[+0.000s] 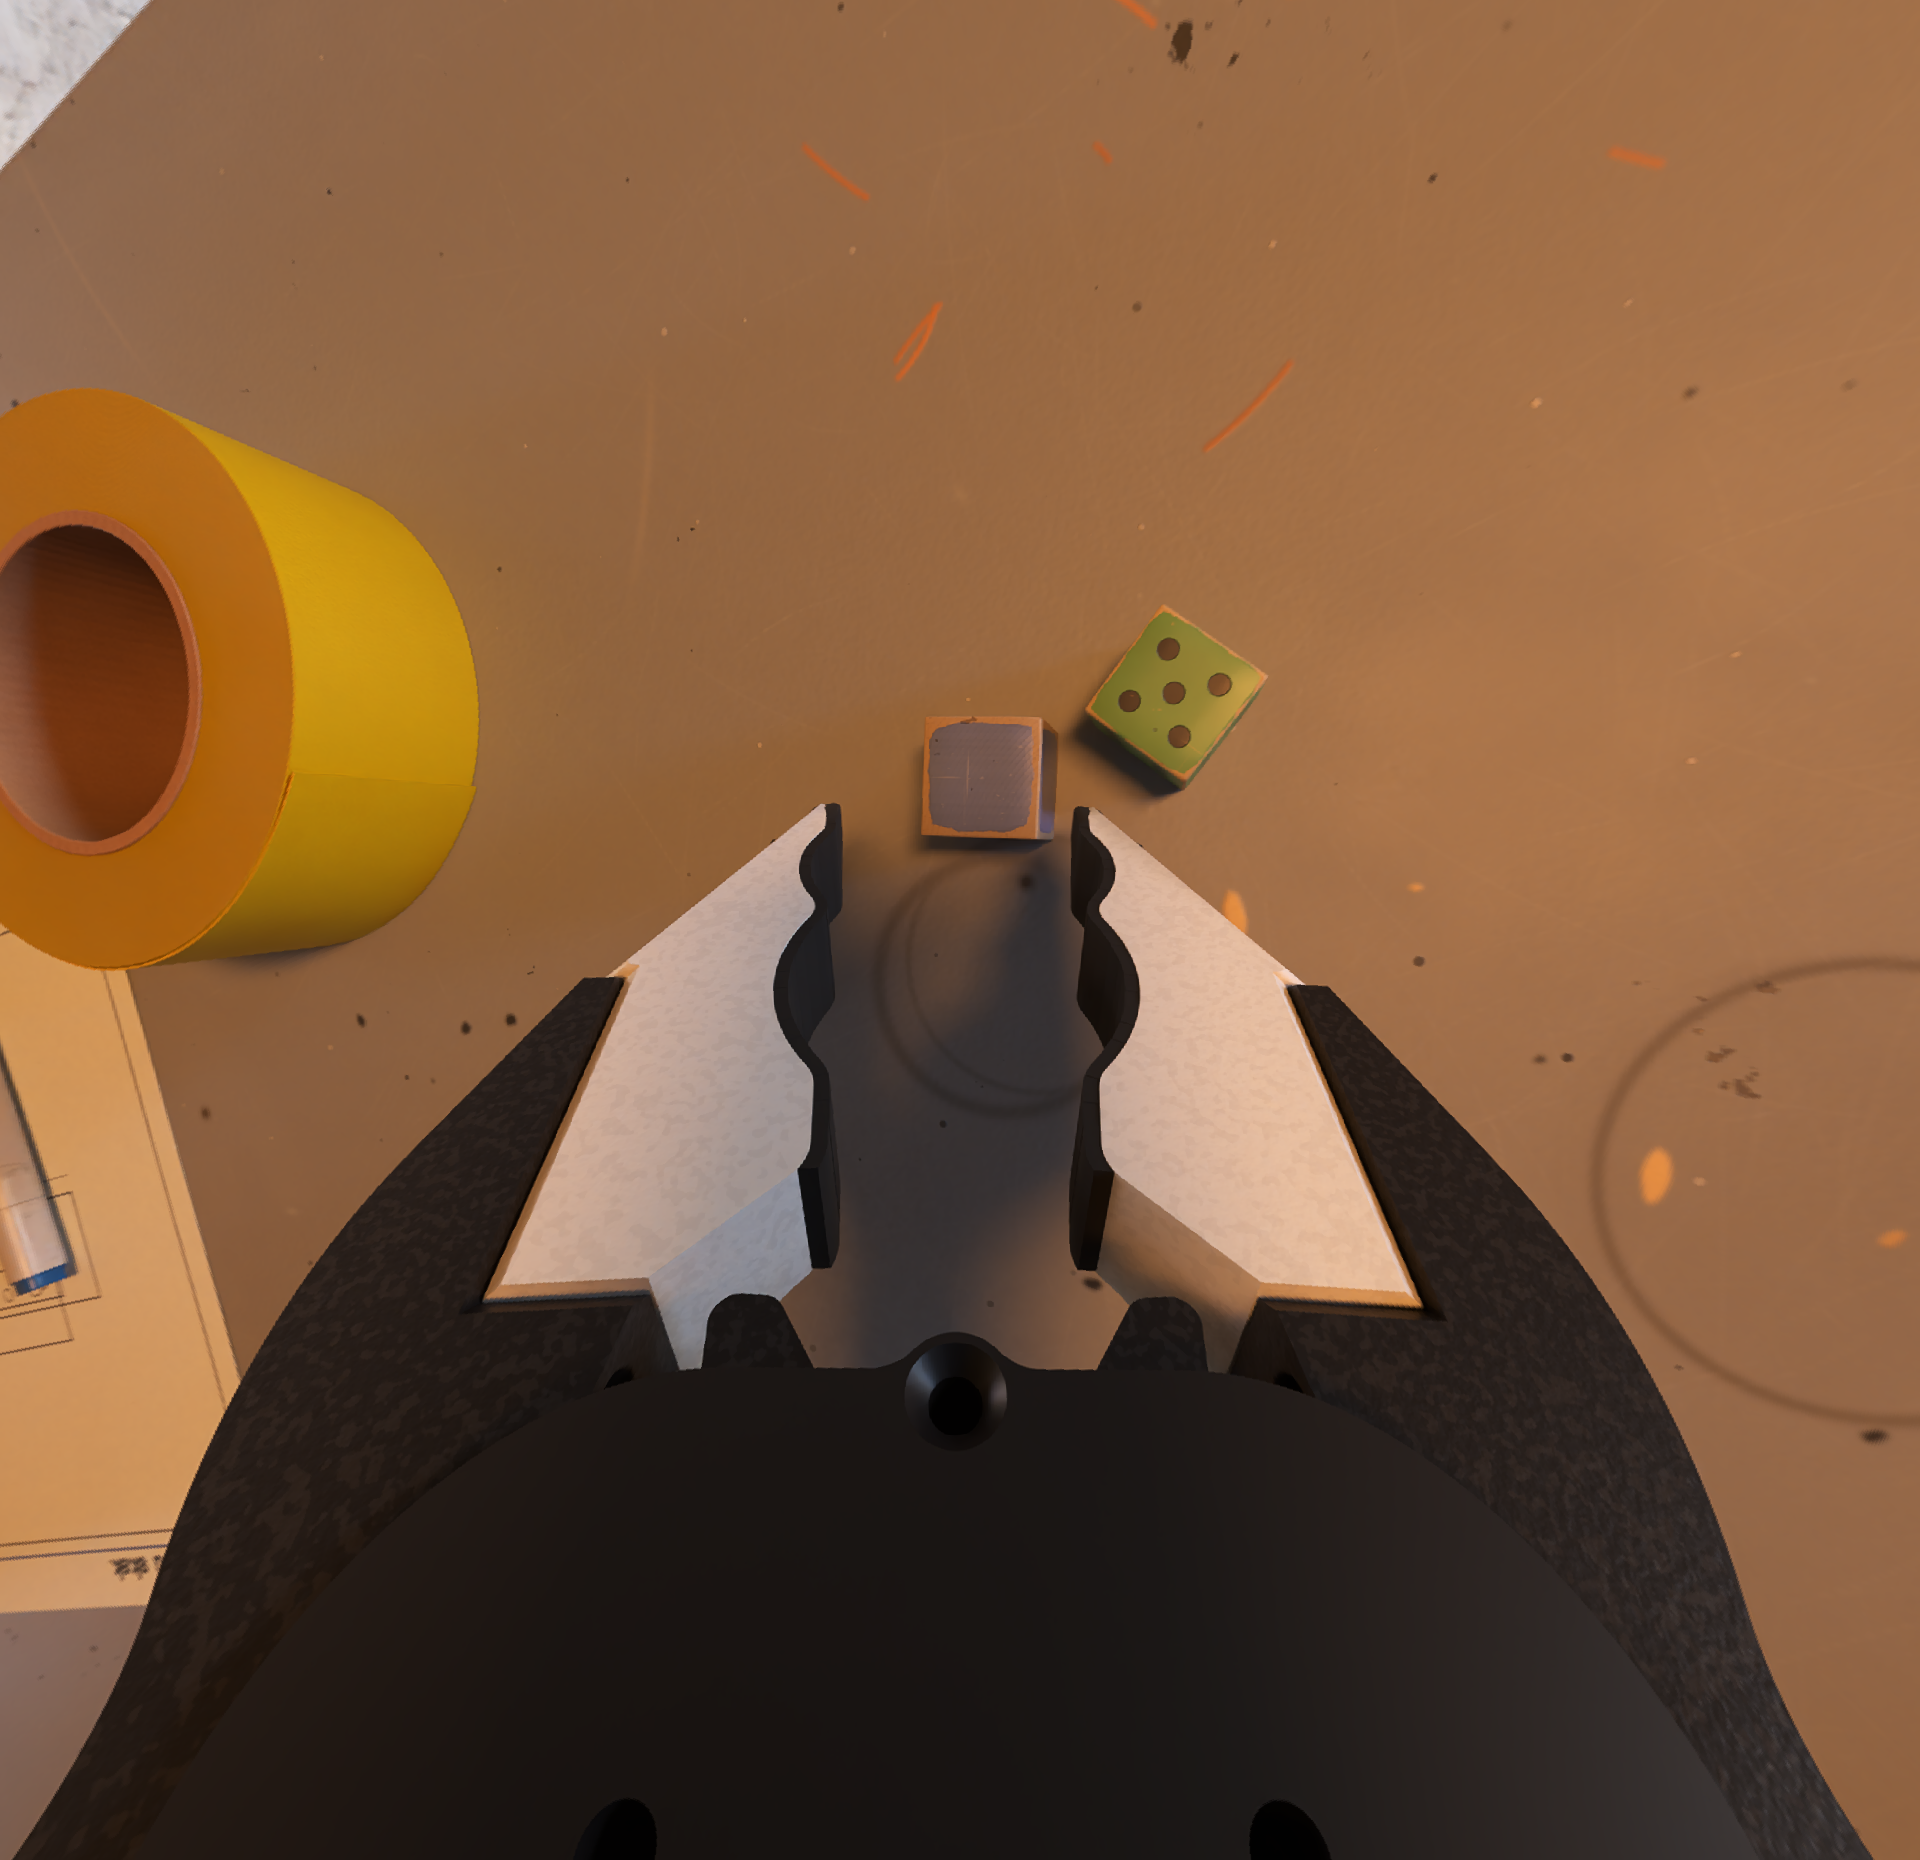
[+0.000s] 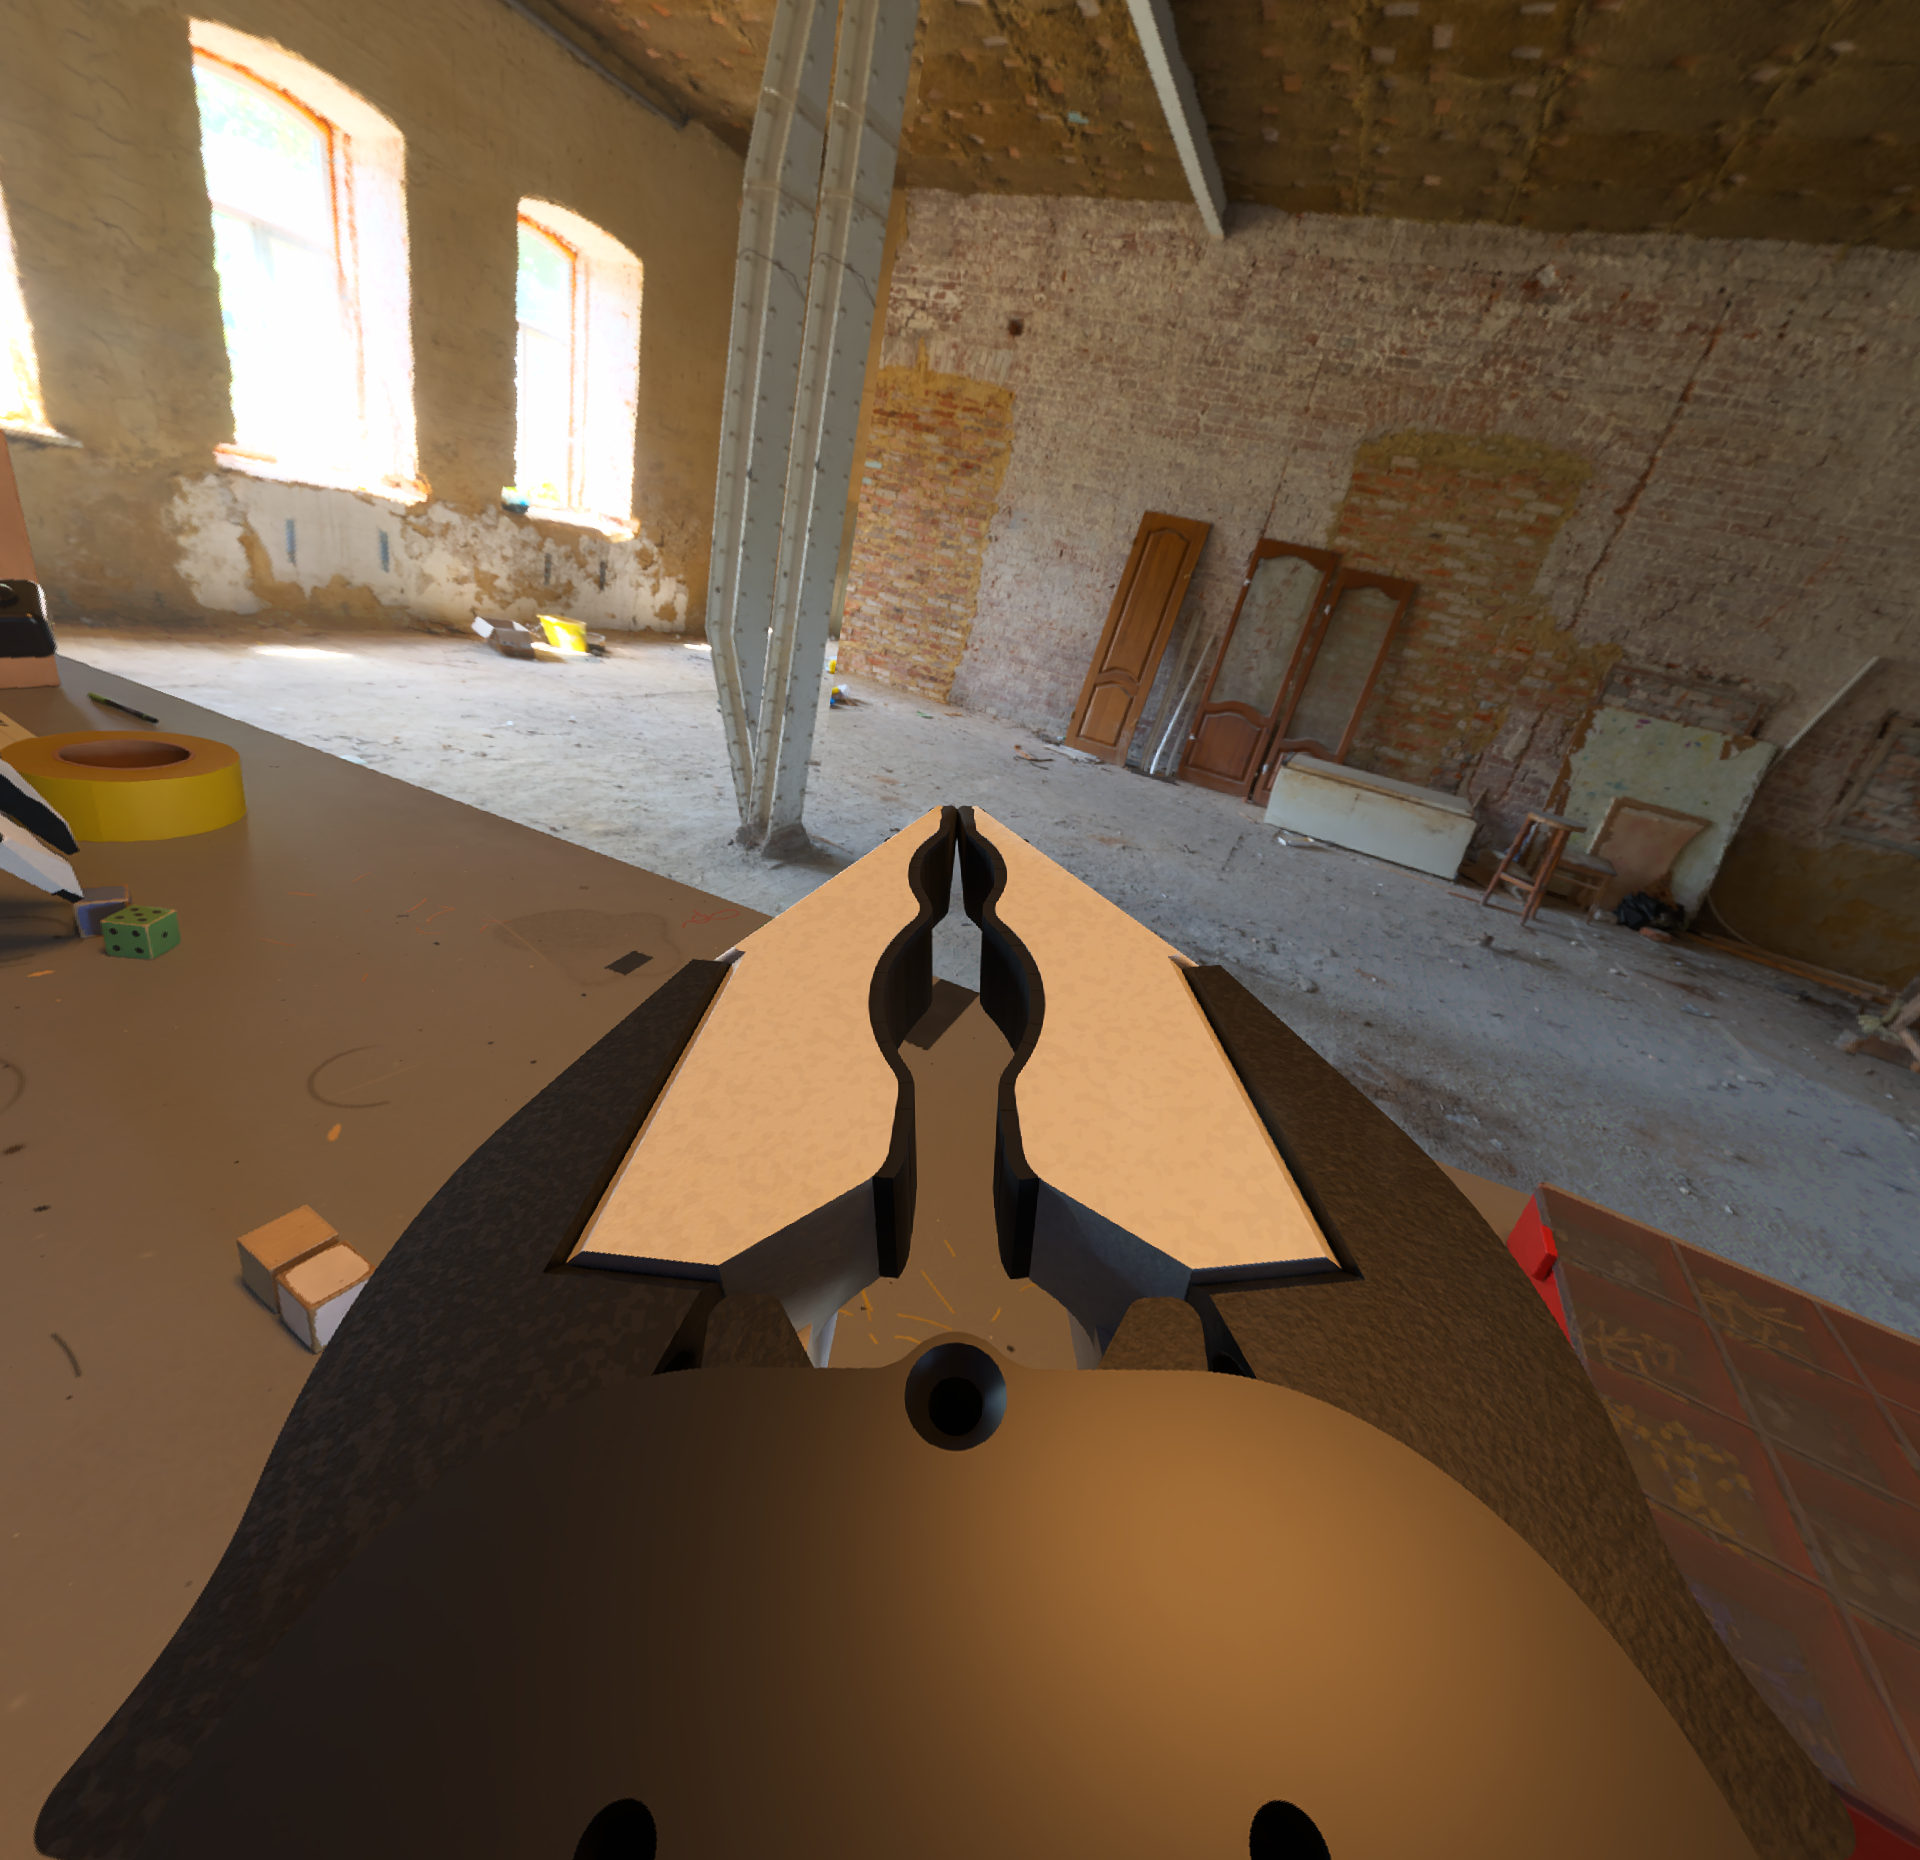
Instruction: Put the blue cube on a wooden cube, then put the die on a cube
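The blue cube point(image 1: 985, 780), grey-blue on top with orange edges, lies on the brown table just beyond my left gripper's tips. The green die point(image 1: 1174, 693) lies close to its right, not touching it. My left gripper point(image 1: 956, 823) is open and empty, pointing down at the table. My right gripper point(image 2: 956, 818) is shut and empty, held level over the table's far edge. Two wooden cubes point(image 2: 301, 1270) sit side by side on the table at its lower left. In the right wrist view, the die point(image 2: 140, 930) and blue cube point(image 2: 101, 906) lie far left, by the left gripper's fingers point(image 2: 36, 860).
A big yellow tape roll point(image 1: 208, 678) lies left of the blue cube; it also shows in the right wrist view point(image 2: 130, 780). A printed sheet point(image 1: 94, 1239) lies at the near left. A red tiled box point(image 2: 1714, 1447) stands at the right. The table edge point(image 2: 582, 854) runs diagonally.
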Available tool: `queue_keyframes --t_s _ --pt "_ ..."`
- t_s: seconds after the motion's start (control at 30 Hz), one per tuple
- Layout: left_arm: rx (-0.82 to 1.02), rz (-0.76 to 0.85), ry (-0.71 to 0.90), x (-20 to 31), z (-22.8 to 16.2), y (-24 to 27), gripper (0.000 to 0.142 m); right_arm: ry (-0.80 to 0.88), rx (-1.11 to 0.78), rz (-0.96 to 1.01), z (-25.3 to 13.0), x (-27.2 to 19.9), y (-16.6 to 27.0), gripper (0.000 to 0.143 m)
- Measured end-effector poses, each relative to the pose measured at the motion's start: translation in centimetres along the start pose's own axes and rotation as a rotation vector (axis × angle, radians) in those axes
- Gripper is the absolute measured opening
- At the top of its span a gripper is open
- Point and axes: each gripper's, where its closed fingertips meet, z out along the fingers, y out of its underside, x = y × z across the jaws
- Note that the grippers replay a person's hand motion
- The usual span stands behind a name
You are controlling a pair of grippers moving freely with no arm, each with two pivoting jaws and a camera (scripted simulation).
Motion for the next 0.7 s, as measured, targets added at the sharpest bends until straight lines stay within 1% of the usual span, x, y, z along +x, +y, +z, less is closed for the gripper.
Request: queue_keyframes --t_s 0.13,0.23,0.4,0.47,0.57,0.7 --pt "-0.036 0.029 -0.03 -0.3 0.9 0.5 0.047 -0.018 0.024 0.023 -0.1 -0.1 -0.4 0.0" --pt "-0.053 0.024 -0.013 -0.4 1.4 0.9 0.05 -0.029 0.055 0.058 -0.2 -0.1 -0.6 0.0" --pt "-0.074 0.024 0.012 -0.4 2.5 1.4 0.056 -0.024 0.048 0.054 -0.2 0.0 -0.6 0.0" --pt "-0.062 0.021 0.03 -0.1 2.8 1.3 0.056 -0.026 0.051 0.055 -0.2 -0.1 -0.6 0.0" --pt "-0.057 0.005 0.048 0.1 2.9 1.1 0.052 -0.031 0.055 0.057 -0.2 -0.2 -0.7 0.0" --pt "-0.053 -0.008 0.066 0.2 3.0 1.1 0.051 -0.033 0.059 0.066 -0.2 -0.1 -0.7 0.0"
